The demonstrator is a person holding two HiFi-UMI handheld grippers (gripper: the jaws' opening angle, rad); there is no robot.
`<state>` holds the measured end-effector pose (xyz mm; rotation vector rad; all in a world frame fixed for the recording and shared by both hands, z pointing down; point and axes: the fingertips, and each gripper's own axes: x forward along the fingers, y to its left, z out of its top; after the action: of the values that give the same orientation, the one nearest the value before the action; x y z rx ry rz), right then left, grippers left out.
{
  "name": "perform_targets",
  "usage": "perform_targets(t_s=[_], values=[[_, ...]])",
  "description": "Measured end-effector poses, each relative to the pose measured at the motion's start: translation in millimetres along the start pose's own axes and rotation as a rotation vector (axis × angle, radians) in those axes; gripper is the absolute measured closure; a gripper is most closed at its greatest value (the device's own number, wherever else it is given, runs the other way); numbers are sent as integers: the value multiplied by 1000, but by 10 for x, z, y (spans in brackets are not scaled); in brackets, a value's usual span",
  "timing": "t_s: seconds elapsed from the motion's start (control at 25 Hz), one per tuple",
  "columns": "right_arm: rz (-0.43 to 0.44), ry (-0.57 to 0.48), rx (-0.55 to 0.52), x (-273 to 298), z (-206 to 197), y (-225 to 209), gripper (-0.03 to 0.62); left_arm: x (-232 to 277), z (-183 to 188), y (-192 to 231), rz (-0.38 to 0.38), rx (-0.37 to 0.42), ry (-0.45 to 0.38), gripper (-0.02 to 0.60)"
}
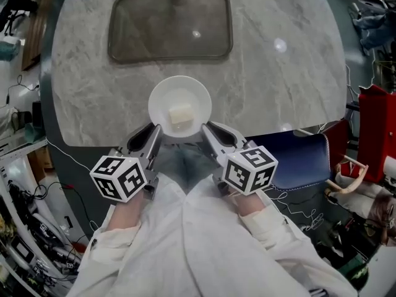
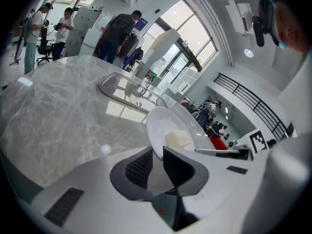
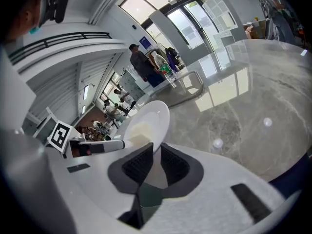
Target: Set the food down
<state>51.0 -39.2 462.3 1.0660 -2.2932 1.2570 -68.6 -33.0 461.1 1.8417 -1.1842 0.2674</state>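
A white plate carrying a pale block of food is held at the near edge of the grey marble table. My left gripper is shut on the plate's left near rim, and my right gripper is shut on its right near rim. In the left gripper view the plate stands edge-on between the dark pads, with the food on it. The right gripper view shows the plate pinched the same way, the food pale on its left face.
A rectangular sunken sink lies at the far side of the table. A blue chair seat stands at the right near the table edge, red boxes beyond it. People stand in the background of the gripper views.
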Motion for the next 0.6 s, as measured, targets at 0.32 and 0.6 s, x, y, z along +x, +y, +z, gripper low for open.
perform_targets(t_s=[0.32, 0.6], values=[[33, -12, -26, -39, 115, -56, 553, 45, 85, -89, 16, 16, -34, 512], [32, -27, -40, 8, 218, -34, 553, 81, 191, -55, 7, 22, -43, 512]])
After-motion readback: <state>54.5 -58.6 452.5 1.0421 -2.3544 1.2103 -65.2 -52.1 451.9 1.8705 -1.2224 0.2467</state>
